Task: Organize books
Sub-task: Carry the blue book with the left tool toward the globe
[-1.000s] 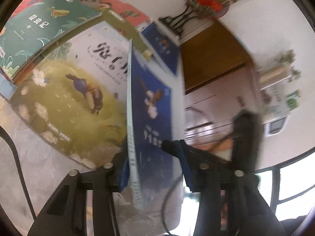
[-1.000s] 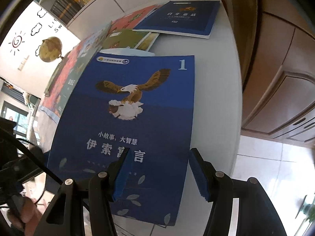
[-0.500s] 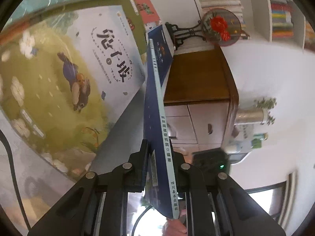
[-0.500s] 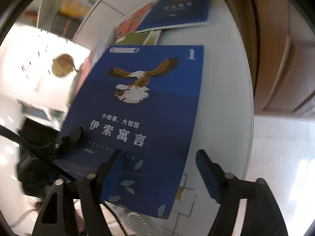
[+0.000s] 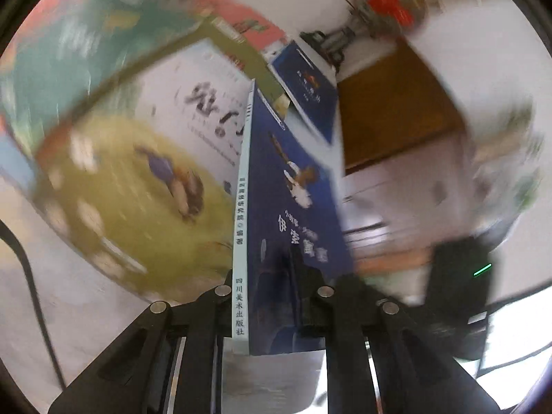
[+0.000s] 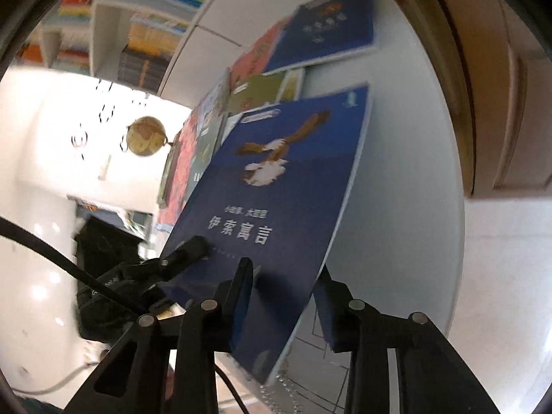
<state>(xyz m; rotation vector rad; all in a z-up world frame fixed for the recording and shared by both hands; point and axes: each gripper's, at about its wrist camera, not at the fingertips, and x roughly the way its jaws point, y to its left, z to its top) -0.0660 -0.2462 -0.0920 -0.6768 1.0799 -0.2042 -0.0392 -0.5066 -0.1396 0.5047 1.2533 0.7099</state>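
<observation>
1. Setting: a reading room or home study.
2. Evidence: white bookshelves (image 6: 138,34) packed with books.
3. Evidence: a globe (image 6: 146,136) beside a white wall.
4. Evidence: picture books (image 5: 145,172) spread across a white table (image 6: 407,172) near a wooden cabinet (image 5: 390,110).

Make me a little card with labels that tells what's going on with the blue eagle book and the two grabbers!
Held book: blue eagle book, lifted and tilted
Left gripper: shut on the book's spine end
Right gripper: jaws closing, book's edge between them
Table: white, round
Other books: second blue book flat at the far edge; rabbit book lying beside the held one
</observation>
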